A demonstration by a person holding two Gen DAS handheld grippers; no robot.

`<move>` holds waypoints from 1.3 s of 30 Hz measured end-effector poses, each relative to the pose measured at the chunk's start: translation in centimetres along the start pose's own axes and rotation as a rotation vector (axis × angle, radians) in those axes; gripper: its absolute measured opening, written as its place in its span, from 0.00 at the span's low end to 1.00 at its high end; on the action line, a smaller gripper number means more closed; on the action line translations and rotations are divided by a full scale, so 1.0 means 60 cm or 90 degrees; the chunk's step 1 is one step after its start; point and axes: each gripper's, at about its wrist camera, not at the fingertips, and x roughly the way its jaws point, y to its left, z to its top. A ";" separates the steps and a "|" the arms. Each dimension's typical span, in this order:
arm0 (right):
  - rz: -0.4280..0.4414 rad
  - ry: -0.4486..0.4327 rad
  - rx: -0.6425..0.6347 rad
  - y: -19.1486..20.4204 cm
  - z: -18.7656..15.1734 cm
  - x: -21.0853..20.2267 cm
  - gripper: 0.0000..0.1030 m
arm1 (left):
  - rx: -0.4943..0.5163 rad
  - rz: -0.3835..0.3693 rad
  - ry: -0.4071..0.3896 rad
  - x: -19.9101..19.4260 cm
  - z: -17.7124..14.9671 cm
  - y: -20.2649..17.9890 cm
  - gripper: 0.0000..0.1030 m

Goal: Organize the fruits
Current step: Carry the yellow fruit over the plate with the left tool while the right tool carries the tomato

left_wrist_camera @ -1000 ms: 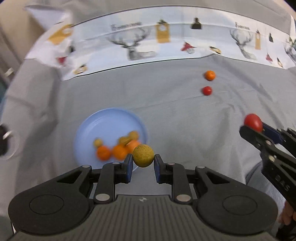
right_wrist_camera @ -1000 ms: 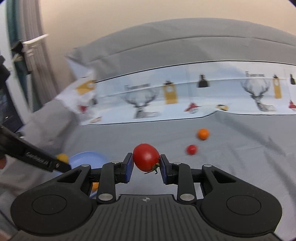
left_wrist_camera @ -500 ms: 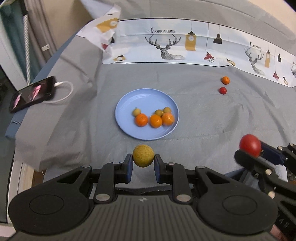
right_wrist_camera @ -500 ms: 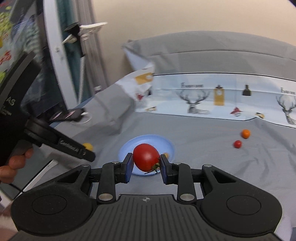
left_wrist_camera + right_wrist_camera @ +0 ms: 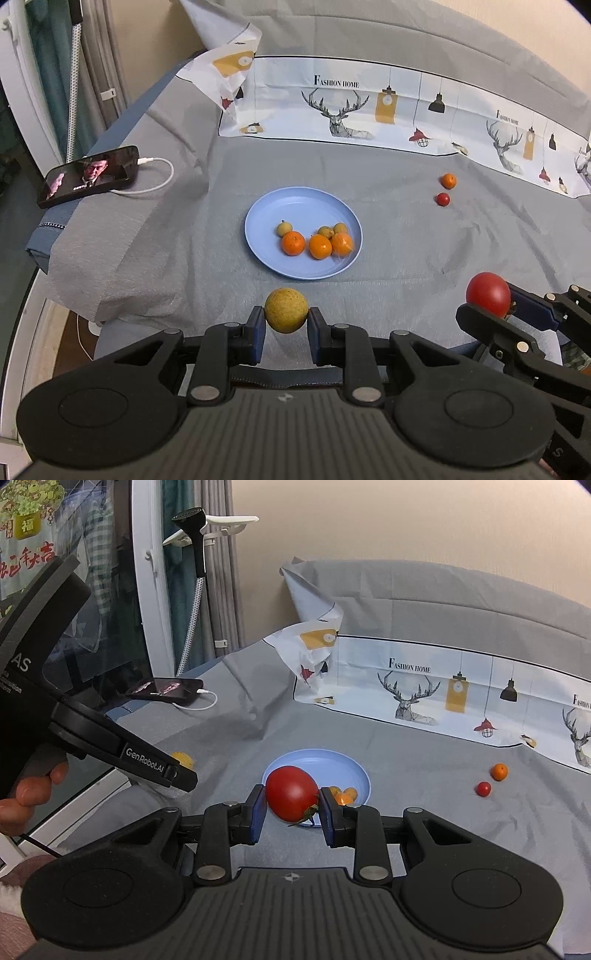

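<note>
My left gripper (image 5: 286,326) is shut on a round yellow fruit (image 5: 286,309), held near the bed's front edge, short of the blue plate (image 5: 295,201). The plate holds three oranges (image 5: 293,243) and three small yellow fruits (image 5: 283,228). My right gripper (image 5: 293,814) is shut on a red tomato (image 5: 291,792); it also shows in the left wrist view (image 5: 487,293) at the right. A small orange (image 5: 448,180) and a small red tomato (image 5: 443,199) lie on the grey sheet at the far right. In the right wrist view the plate (image 5: 317,764) lies beyond the tomato.
A phone (image 5: 88,175) with a white charging cable (image 5: 159,181) lies at the bed's left edge. A printed deer cloth (image 5: 369,107) runs along the back. The grey sheet (image 5: 166,236) drops off at the left and the front.
Both grippers have pulled back and risen away from the plate, each still holding its fruit. The plate now lies farther off, and the phone and the bed's edge have come into view.
</note>
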 end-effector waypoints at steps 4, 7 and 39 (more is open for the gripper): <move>-0.008 0.009 -0.009 0.007 0.003 0.008 0.31 | -0.004 -0.011 -0.001 0.004 0.004 0.010 0.26; -0.013 0.024 -0.004 0.003 0.005 0.020 0.31 | -0.002 -0.011 -0.002 0.011 0.014 0.012 0.26; -0.060 0.111 0.037 -0.080 0.057 0.213 0.31 | -0.042 -0.045 0.057 0.197 0.127 0.027 0.26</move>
